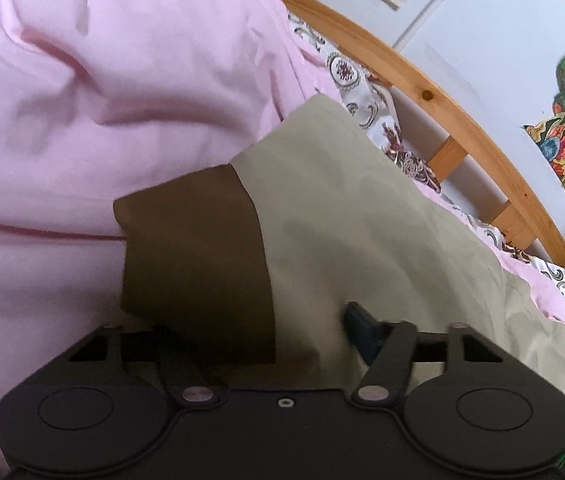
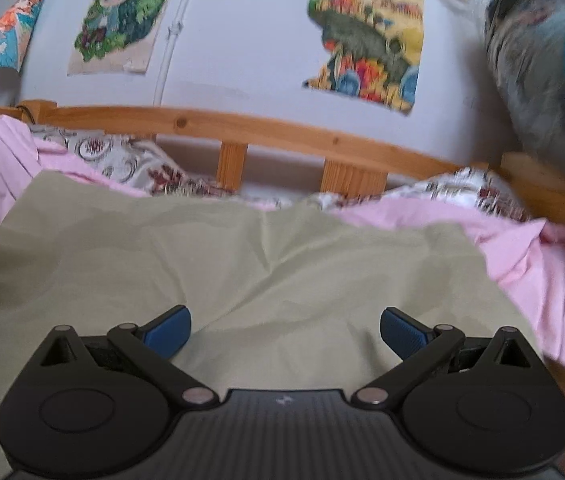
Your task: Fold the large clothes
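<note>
A khaki-beige garment with a dark brown cuff band lies on the pink bedsheet. In the left wrist view the brown band and beige cloth drape over my left gripper; only its right blue fingertip shows, the left one is hidden under the brown band. In the right wrist view the same garment spreads flat ahead. My right gripper is open just above it, blue pads wide apart, holding nothing.
A wooden bed rail runs along the far side against a white wall with colourful posters. A floral patterned sheet shows at the mattress edge. A plastic-wrapped bundle sits at the right.
</note>
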Tool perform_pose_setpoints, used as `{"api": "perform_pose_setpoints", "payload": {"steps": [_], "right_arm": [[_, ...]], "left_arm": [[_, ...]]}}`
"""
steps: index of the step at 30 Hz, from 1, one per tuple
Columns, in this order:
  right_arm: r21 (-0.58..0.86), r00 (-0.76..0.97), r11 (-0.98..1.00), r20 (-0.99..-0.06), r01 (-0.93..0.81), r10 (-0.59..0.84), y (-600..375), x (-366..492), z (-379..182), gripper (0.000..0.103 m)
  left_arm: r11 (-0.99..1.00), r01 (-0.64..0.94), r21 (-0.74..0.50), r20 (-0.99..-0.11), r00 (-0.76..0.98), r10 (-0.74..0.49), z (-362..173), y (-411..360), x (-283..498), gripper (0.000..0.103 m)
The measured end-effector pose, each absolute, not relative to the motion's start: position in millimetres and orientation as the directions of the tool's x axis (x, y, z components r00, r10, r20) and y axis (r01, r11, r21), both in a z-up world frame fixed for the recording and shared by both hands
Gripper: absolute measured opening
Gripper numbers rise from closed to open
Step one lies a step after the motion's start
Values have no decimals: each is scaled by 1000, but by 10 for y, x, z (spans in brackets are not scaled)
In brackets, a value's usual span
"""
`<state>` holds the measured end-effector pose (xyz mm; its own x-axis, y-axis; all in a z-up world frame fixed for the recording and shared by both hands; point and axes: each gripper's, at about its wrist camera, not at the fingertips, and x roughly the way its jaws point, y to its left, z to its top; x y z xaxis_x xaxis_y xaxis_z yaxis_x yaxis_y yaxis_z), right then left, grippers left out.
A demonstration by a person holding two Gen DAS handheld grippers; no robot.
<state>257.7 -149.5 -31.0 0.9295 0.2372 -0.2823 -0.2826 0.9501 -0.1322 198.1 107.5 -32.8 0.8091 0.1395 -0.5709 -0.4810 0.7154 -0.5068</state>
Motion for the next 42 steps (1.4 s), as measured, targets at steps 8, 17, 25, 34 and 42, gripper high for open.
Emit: {"api": "perform_pose_setpoints", "payload": {"steps": [8, 17, 25, 34, 42], "right_arm": [[-156, 909, 942, -347, -298, 230, -1413, 2679, -398, 103], [33, 870, 933, -351, -357, 345, -1826, 2800, -316, 103], [188, 841, 922, -378, -339, 387, -2165, 2875, -402, 100], [-25, 822, 926, -469, -377, 322, -2802, 2283, -71, 98], [-305, 870, 919, -488, -248, 72, -3433, 1908, 110, 98]], "left_arm": [[816, -287, -502, -406, 911, 71, -26, 863, 1903, 12], [894, 190, -405, -199, 937, -289, 579, 226, 2241, 11], [791, 534, -299, -271, 747, -607, 729, -635, 2820, 11], [524, 803, -285, -285, 451, -846, 559, -1258, 3211, 11], [450, 815, -365, -467, 257, -846, 124, -1828, 3654, 16]]}}
